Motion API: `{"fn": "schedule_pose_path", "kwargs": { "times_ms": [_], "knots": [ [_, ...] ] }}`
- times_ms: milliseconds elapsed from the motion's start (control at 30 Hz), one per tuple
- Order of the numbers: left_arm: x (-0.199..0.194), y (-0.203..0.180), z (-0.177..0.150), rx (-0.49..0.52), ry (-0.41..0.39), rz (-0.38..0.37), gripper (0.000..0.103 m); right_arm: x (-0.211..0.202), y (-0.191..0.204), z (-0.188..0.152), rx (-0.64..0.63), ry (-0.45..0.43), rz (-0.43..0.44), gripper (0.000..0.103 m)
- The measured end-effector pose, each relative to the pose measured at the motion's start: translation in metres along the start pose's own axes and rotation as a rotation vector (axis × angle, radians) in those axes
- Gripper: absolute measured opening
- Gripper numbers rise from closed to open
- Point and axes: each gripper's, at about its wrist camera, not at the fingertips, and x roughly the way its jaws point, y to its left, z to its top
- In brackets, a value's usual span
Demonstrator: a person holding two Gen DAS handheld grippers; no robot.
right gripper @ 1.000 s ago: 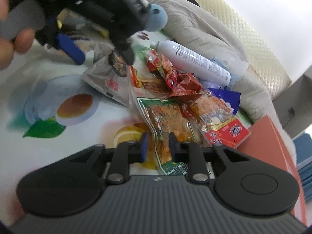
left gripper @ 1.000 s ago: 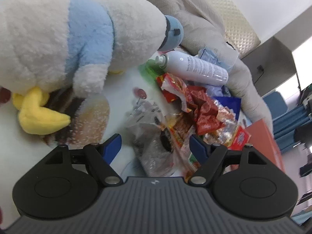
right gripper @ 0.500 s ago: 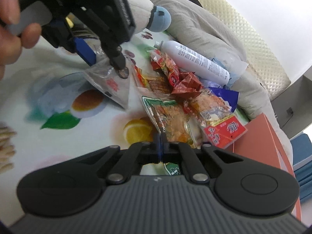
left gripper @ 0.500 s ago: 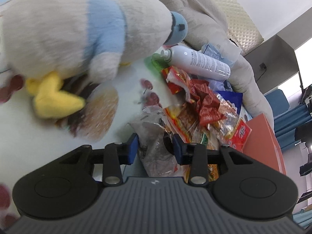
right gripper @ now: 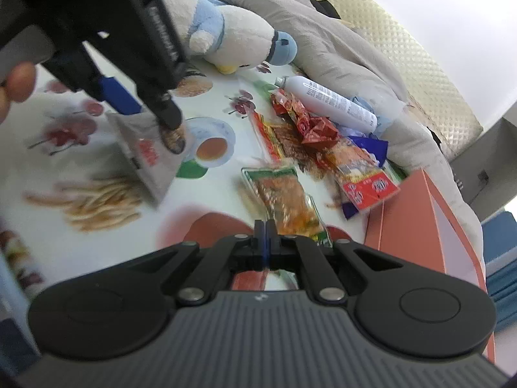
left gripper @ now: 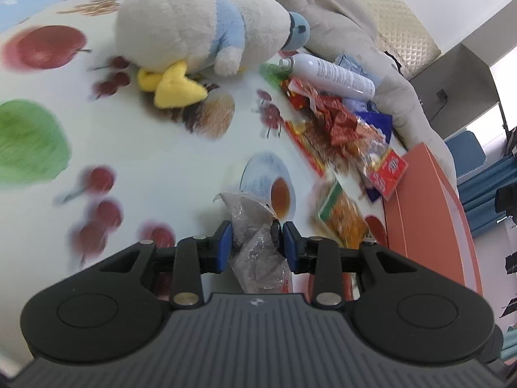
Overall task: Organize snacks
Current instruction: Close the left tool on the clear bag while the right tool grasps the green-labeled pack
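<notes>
My left gripper is shut on a clear grey snack bag and holds it above the fruit-print cloth; the same bag hangs from it in the right wrist view. My right gripper is shut on the near edge of a green-bordered orange snack pack, also in the left wrist view. A pile of red and orange snack packs lies further back, with a red-labelled pack at its right.
A white and blue plush toy lies at the back. A white spray bottle rests against a grey blanket. An orange box stands at the right. The fruit-print cloth covers the surface.
My left gripper closed on the grey bag and lifted it back and away from the pile. My right gripper closed on the orange pack and pulled it toward me.
</notes>
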Motion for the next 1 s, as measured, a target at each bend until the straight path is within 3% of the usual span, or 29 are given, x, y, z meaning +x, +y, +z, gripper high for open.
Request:
{"fn": "schedule_pose_path", "kwargs": {
  "times_ms": [200, 233, 333, 700, 1000],
  "knots": [
    [-0.022, 0.0, -0.02, -0.006, -0.008, 0.004, 0.039, -0.011, -0.01, -0.014, 0.109, 0.008, -0.04, 0.004],
    [-0.021, -0.001, -0.02, -0.005, -0.01, 0.005, 0.039, -0.009, -0.011, -0.016, 0.115, 0.008, -0.044, 0.008],
    [-0.02, -0.005, -0.019, -0.004, -0.015, 0.005, 0.039, 0.0, -0.013, -0.015, 0.125, 0.005, -0.041, 0.036],
    [-0.01, -0.006, -0.008, 0.009, -0.016, 0.013, 0.039, 0.063, -0.003, 0.004, -0.02, 0.005, -0.052, 0.036],
    [-0.001, -0.001, -0.006, -0.006, -0.002, -0.009, 0.039, 0.077, 0.008, 0.011, -0.124, 0.004, -0.078, 0.037]
  ]
}}
